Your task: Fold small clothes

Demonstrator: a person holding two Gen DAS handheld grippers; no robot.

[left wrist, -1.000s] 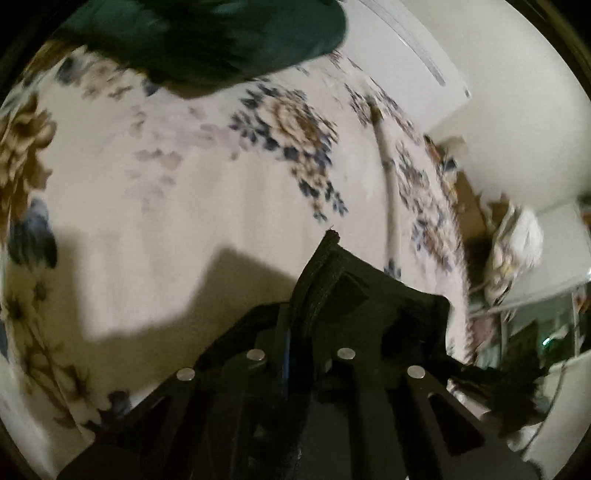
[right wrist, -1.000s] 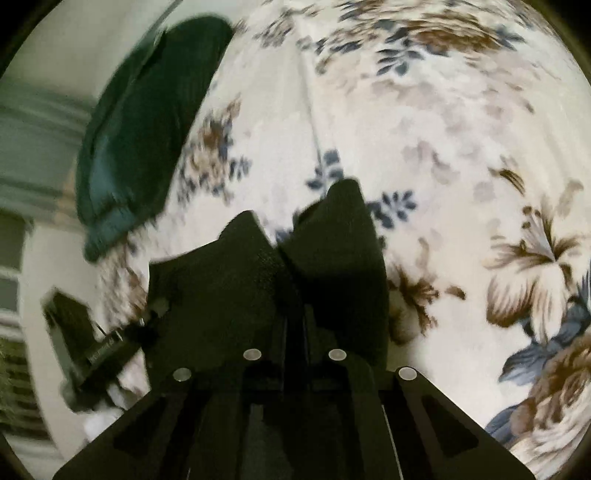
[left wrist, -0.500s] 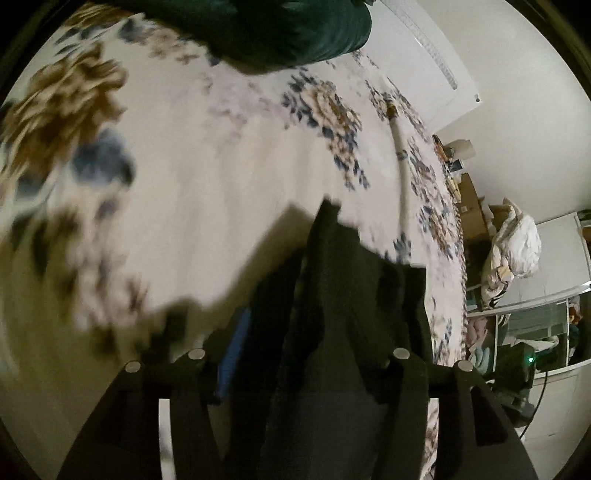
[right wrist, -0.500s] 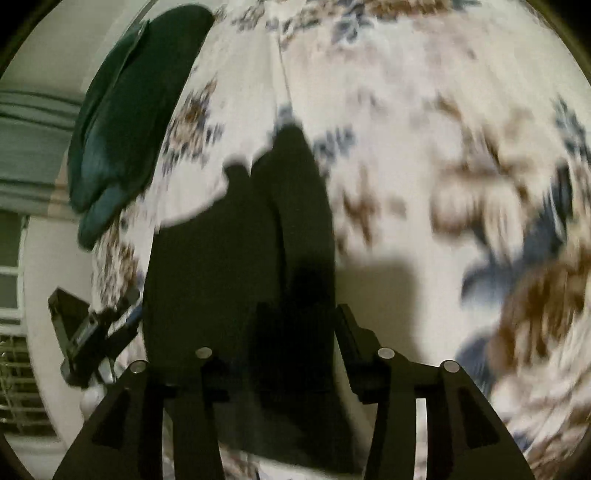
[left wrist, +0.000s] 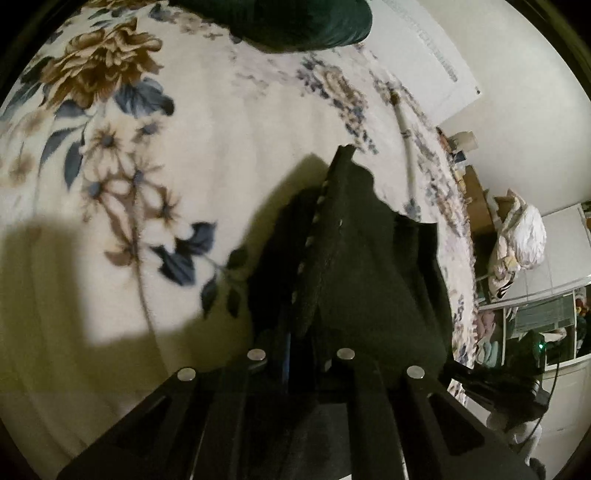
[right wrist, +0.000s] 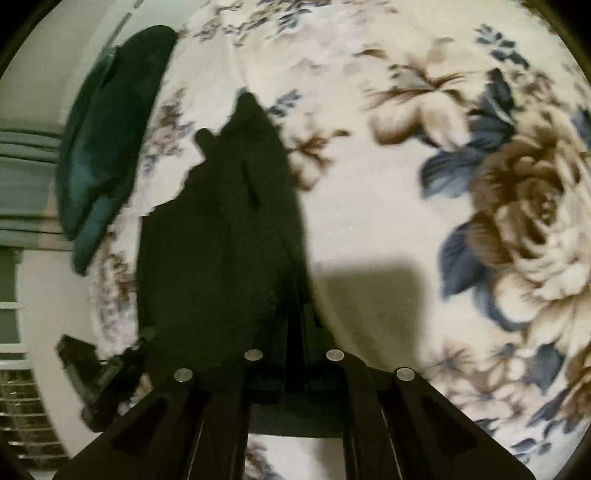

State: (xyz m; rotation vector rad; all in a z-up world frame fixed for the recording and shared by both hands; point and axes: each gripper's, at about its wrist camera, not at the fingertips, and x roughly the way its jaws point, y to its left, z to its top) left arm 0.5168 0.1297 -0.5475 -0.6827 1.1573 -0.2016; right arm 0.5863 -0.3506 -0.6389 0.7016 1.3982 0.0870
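A small black garment [left wrist: 354, 258] hangs over the floral bedspread [left wrist: 184, 147], held between both grippers. My left gripper [left wrist: 295, 332] is shut on one edge of it; a stitched hem runs up from the jaws. My right gripper [right wrist: 293, 314] is shut on the other edge of the black garment [right wrist: 221, 229], which spreads up and to the left of the jaws. The fingertips of both grippers are hidden by the dark cloth. The other gripper shows at the right edge of the left wrist view [left wrist: 502, 387] and at the lower left of the right wrist view [right wrist: 99, 376].
A dark green folded cloth [left wrist: 306, 18] lies at the far side of the bed; it also shows in the right wrist view [right wrist: 107, 136]. A white bundle [left wrist: 517, 240] and shelves stand beyond the bed's right edge. A wall is behind.
Both grippers opened wide half a second ago and have shut again on the black garment. The cameras have shifted across the bedspread, and the garment now hangs longer in front of the jaws.
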